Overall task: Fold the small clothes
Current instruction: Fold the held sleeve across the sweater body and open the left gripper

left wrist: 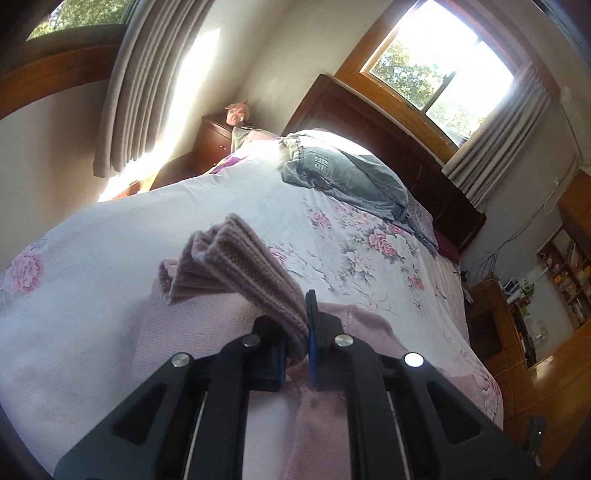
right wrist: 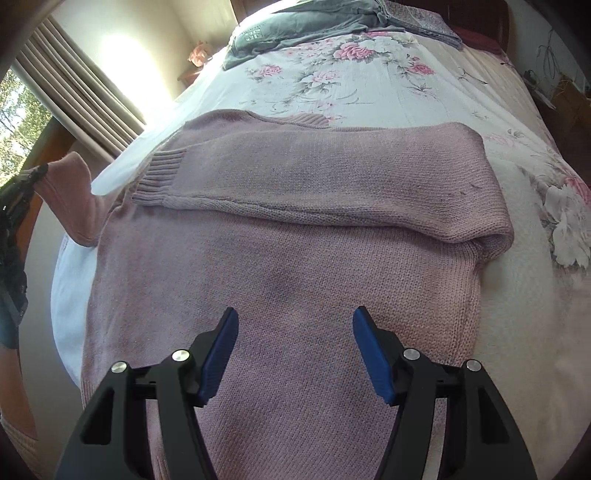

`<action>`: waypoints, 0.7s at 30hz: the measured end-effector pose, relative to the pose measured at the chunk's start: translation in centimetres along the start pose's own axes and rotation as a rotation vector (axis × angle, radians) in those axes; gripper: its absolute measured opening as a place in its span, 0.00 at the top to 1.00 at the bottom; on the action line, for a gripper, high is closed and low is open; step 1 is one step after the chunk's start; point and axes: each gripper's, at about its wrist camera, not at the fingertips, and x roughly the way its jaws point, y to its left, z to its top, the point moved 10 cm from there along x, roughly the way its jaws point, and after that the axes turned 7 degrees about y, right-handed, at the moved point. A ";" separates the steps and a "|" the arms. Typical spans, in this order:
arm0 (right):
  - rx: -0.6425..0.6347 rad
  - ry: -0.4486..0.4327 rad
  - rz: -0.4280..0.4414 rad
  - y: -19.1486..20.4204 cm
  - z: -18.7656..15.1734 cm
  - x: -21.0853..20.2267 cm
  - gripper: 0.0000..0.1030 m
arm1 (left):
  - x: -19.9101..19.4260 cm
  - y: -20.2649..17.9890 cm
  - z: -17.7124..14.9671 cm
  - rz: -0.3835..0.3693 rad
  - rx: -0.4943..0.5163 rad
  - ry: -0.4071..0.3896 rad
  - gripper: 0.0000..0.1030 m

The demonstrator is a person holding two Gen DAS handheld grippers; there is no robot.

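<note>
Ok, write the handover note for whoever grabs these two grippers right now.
Left gripper: shut on the pink sweater's left sleeve, lifted off the bed.
Right gripper: open, empty, over the sweater body.
Sweater lies flat on the floral bedspread; a grey garment sits near the headboard.
Done: right sleeve folded across the chest.
Left: probably lay the held sleeve across, then fold the body.

A dusty-pink knitted sweater (right wrist: pixel 288 266) lies flat on the floral bedspread (right wrist: pixel 369 85), neckline towards the headboard end. One sleeve (right wrist: pixel 332 177) is folded across the chest, its ribbed cuff (right wrist: pixel 159 177) near the opposite shoulder. The other cuff (left wrist: pixel 236 266) (also ribbed) is raised off the bedspread.
</note>
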 end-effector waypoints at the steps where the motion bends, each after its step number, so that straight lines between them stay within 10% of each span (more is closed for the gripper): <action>1: 0.007 -0.004 0.005 -0.4 -0.1 -0.2 0.37 | 0.7 -1.8 -0.5 -0.019 0.023 0.011 0.93; 11: 0.056 -0.037 0.046 -3.8 -0.5 -1.5 0.37 | 8.8 -14.5 -6.2 -0.112 0.167 0.145 0.93; 21: 0.080 -0.047 0.080 -5.4 -1.0 -1.7 0.37 | 17.7 -13.2 -11.2 -0.040 0.144 0.312 0.89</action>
